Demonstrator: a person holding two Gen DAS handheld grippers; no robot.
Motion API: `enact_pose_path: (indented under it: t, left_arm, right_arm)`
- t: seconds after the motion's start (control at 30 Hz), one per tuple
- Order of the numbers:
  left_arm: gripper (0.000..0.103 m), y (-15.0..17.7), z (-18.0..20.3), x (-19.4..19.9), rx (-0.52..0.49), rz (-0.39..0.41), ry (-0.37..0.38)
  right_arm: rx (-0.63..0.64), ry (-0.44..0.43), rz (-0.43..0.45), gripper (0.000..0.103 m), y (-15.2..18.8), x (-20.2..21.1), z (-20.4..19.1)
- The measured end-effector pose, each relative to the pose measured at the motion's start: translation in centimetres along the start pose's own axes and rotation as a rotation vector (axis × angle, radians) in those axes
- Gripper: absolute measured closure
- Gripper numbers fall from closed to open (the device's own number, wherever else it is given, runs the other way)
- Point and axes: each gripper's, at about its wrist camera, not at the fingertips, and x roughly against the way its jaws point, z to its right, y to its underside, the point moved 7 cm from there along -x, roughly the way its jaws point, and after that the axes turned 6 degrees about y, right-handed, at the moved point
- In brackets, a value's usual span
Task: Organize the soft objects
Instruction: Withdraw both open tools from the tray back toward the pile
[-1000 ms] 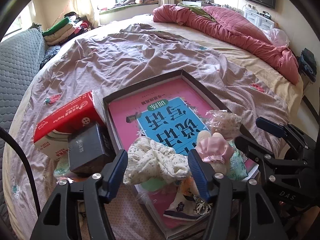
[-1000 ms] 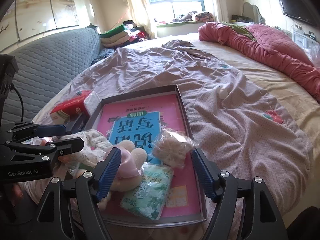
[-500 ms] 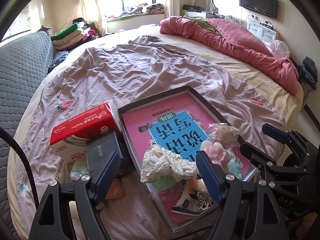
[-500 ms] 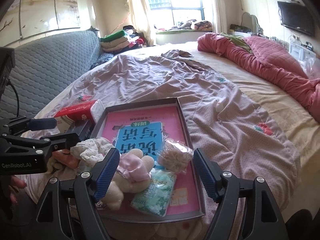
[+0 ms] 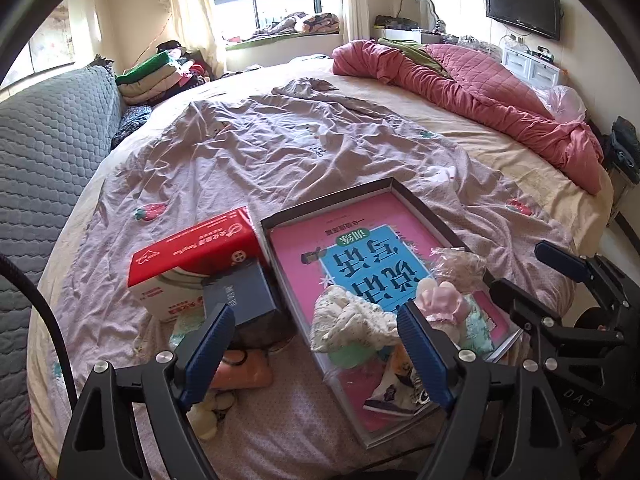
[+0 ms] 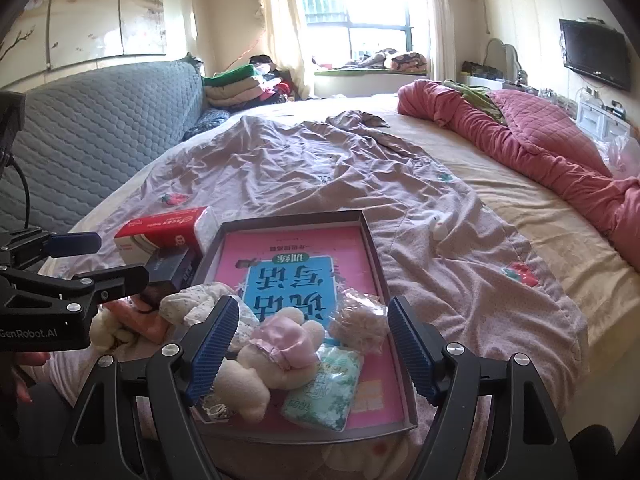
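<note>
The right gripper [image 6: 312, 344], jaws wide, hovered over a plush toy [image 6: 276, 354] in the tray [image 6: 370, 236] at lower centre.

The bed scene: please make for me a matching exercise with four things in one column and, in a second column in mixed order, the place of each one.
Things
1. plush toy
2. red tissue box
3. orange cloth
4. crumpled clear bag

Places
A. on the bedsheet, outside the tray, below the dark blue box
B. in the tray, at its right side
C. outside the tray, along its left wall
D. in the tray, between the fingers of the right gripper

Pairs: 1-D, 2-C, 3-A, 4-B
</note>
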Motion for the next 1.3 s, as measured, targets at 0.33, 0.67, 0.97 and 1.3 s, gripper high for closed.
enact_pose_path:
  t: [0.33,0.67,0.97,1.3]
  left_arm:
    - [0.02,0.4,-2.1,2.1,0.025,0.032,-0.022]
    - [0.02,0.8,-5.5,4.2,0.059,0.048,-0.066]
    - [0.02,1.7,-10.9,6.7,0.131,0.065,-0.126]
    - [0.02,5.1,-16.8,6.9,0.21,0.031,-0.169]
  right_arm:
    - [0.026,-0.005,0.018,0.025,-0.9,1.3,-1.8]
    - [0.072,-0.018,0.032,0.025,-1.8,1.9,-4.3]
    - [0.104,-0.036,0.052,0.025,-2.8,2.6,-6.6]
    - [0.201,-0.099,0.031,0.024,-2.2,2.0,-12.4]
